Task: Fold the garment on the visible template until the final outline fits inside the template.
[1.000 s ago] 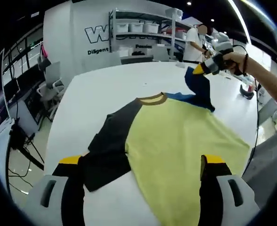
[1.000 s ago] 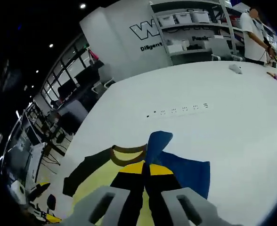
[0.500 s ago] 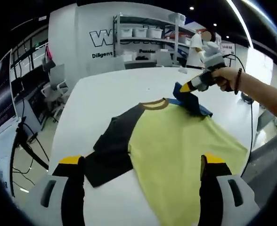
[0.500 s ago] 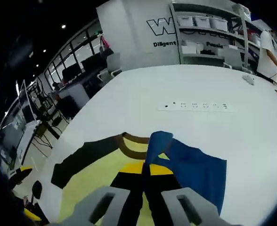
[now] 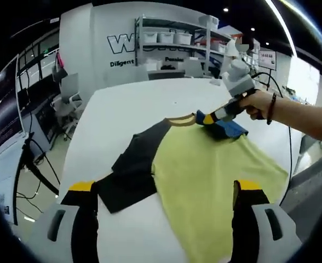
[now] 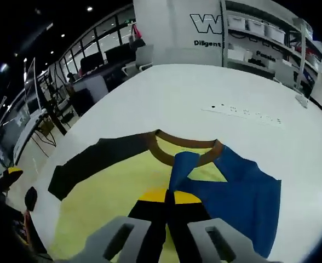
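Between the right claw (image 6: 169, 198) tips, pinched tight, sits the blue sleeve (image 6: 243, 192), mid-fold over the yellow shirt (image 5: 205, 175). Left claw (image 5: 164, 192) hangs open above. Next: lay sleeve flat, let go.

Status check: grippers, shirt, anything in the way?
Right gripper shut on blue sleeve, folded in over the yellow body. Left gripper open above the hem. Black sleeve flat on the white table; nothing blocking.

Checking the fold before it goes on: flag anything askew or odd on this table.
The T-shirt lies unevenly. Its blue sleeve is pinched in the right gripper and folded inward over the yellow body, bunched near the brown collar, while the black sleeve lies spread flat on the white table. No template outline is discernible.
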The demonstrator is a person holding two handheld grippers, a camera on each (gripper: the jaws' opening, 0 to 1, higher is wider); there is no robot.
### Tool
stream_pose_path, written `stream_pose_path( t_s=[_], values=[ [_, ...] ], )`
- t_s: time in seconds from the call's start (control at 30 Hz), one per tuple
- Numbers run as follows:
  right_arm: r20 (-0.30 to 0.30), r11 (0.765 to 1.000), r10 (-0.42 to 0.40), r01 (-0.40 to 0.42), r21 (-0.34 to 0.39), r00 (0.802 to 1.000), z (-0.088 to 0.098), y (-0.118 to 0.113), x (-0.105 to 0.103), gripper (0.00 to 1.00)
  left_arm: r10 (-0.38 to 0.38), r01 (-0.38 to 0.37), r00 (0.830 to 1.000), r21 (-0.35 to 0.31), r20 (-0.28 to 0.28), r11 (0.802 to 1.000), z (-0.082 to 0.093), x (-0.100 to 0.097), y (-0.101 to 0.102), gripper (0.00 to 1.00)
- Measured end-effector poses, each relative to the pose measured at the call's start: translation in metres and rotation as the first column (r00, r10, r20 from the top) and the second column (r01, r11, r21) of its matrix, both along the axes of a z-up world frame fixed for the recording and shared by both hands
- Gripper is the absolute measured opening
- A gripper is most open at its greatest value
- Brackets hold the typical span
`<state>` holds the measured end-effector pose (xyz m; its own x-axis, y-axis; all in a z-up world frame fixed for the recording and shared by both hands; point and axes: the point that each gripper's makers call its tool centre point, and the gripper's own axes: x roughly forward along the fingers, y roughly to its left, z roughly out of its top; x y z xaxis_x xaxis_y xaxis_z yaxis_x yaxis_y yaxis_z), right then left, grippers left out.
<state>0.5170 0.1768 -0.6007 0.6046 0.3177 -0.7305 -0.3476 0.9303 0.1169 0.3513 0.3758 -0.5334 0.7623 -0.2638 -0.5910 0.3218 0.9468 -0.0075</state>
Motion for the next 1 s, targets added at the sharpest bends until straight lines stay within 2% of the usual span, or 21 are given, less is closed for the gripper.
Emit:
stream_pose_path(
  t_s=[0.23,0.33,0.43,0.63,0.73,0.83,0.9,1.0],
  values=[
    [0.067,0.999,0.046,-0.048,0.021,0.997,0.028,0.025,0.004,0.00,0.009,-0.009,1.000,-0.005,-0.003,1.000,0.000,-0.003,0.002,0.99],
    [0.077,0.998,0.057,-0.059,0.017,0.995,0.030,0.029,0.004,0.00,0.008,-0.008,1.000,0.000,-0.002,1.000,0.000,-0.003,0.003,0.99],
    [0.053,0.997,0.082,-0.083,0.002,0.995,0.021,0.038,0.000,0.00,0.006,-0.005,1.000,-0.022,0.030,1.000,0.008,0.000,0.000,0.99],
    [0.017,0.995,0.105,-0.105,0.003,0.994,0.006,0.045,-0.006,0.00,-0.002,0.003,0.999,-0.019,0.035,1.000,0.009,-0.001,-0.001,0.99],
    [0.000,0.985,0.173,-0.173,-0.009,0.985,-0.003,0.054,-0.011,0.00,-0.006,0.007,0.999,-0.015,0.036,1.000,0.009,-0.002,-0.002,0.99],
    [-0.014,0.976,0.218,-0.218,0.015,0.976,-0.012,0.061,-0.016,0.00,-0.006,0.008,0.999,-0.026,0.047,1.000,0.012,-0.002,-0.003,0.99],
    [-0.023,0.966,0.252,-0.250,0.061,0.967,-0.016,0.069,-0.020,0.00,-0.001,0.003,0.999,-0.032,0.053,0.999,0.013,-0.002,-0.002,0.99],
    [-0.038,0.959,0.280,-0.277,0.059,0.959,-0.022,0.071,-0.025,0.00,0.003,-0.002,0.999,-0.024,0.052,1.000,0.013,-0.001,-0.001,0.99]
  ],
)
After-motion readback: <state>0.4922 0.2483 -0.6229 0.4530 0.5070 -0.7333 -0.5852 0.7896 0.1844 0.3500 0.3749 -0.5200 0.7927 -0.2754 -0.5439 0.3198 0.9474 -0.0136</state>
